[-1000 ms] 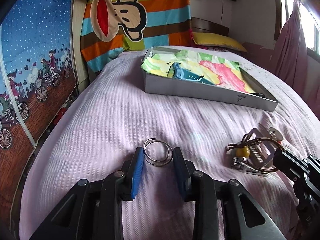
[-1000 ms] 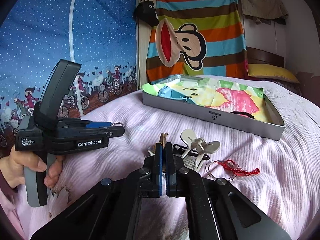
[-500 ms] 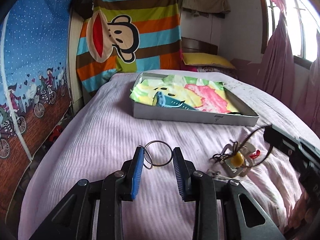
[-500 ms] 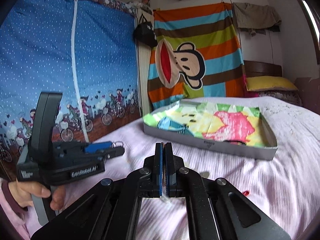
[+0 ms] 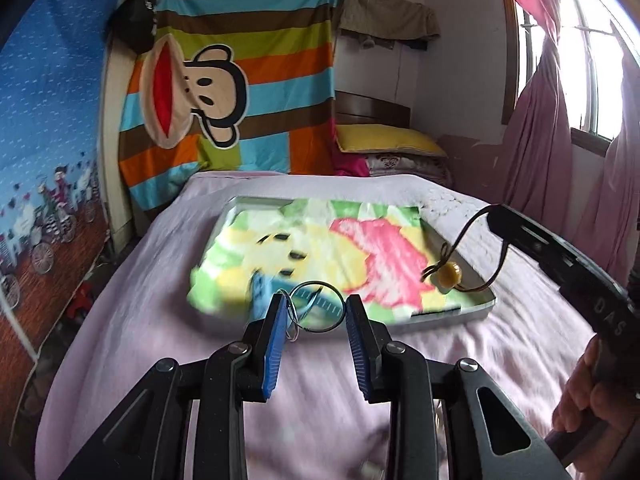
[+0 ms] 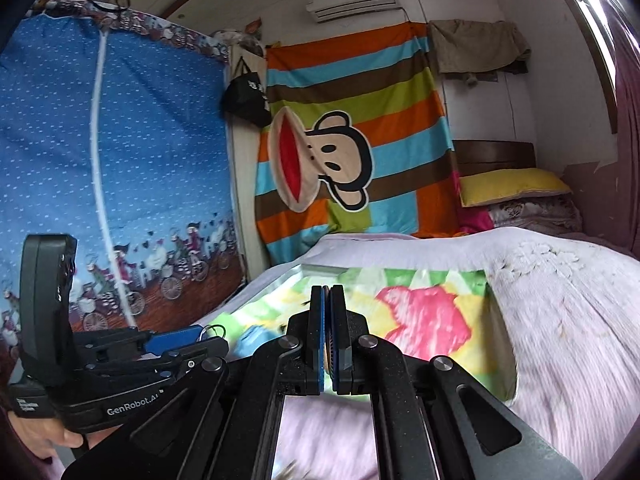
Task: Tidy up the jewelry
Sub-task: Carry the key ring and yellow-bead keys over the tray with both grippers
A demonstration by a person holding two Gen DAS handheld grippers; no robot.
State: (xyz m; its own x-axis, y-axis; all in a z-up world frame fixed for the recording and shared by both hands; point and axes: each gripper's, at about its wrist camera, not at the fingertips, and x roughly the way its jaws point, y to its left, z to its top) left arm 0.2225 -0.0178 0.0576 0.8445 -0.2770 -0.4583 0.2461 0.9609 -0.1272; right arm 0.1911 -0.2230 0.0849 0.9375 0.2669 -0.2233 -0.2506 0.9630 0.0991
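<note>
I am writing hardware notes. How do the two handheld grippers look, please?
Both are black, angular frames with round silver pivot screws. The left gripper has blue ribbed pads inside its jaws, and white "GenRobot.AI" lettering on its body. The right gripper has blue-lined jaws too.

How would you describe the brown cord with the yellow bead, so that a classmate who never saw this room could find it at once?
Start at the pink bed and find the shallow grey tray lined with bright cloth. Above its right corner, the right gripper reaches in, and the brown cord dangles from it. Unlike the bare metal rings between the left gripper's fingers, it carries one round yellow bead.
</note>
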